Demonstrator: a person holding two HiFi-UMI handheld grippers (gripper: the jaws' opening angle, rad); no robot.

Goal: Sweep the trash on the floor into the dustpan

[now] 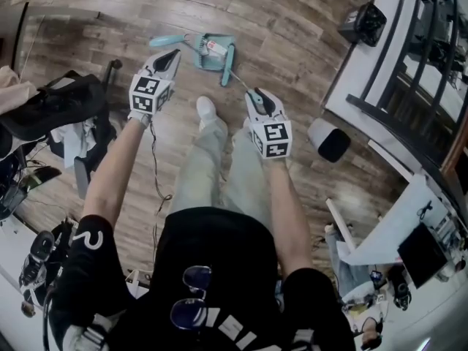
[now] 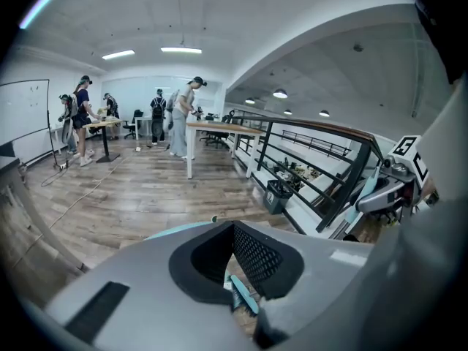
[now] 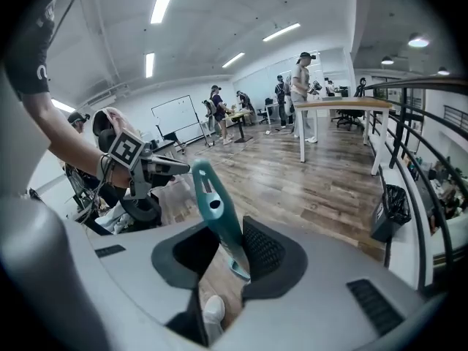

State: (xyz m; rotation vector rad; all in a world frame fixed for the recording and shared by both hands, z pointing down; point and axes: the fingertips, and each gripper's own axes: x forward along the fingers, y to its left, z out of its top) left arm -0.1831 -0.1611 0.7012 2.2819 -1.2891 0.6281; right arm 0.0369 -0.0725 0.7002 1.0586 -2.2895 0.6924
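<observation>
Down on the wooden floor [image 1: 292, 35] lies the teal dustpan [image 1: 212, 58], its handle pointing to the person's left, with a small white and red bit of trash [image 1: 213, 46] already inside it. The teal brush [image 1: 229, 57] has its head at the pan's right side, on or just over the rim, and its thin handle slants back up to the right gripper [image 1: 252, 93]. That gripper's fingers [image 3: 263, 251] are clamped on the flat teal end of the handle, which stands up between them and tilts a little to the left in the right gripper view. The left gripper [image 1: 174, 54] hovers just beside the dustpan's handle; whether it touches the handle cannot be told. Its fingers [image 2: 256, 258] stand a little apart with nothing between them, and floor shows through the slit. A white shoe [image 1: 207, 110] of the person is planted just behind the pan, between the two grippers
</observation>
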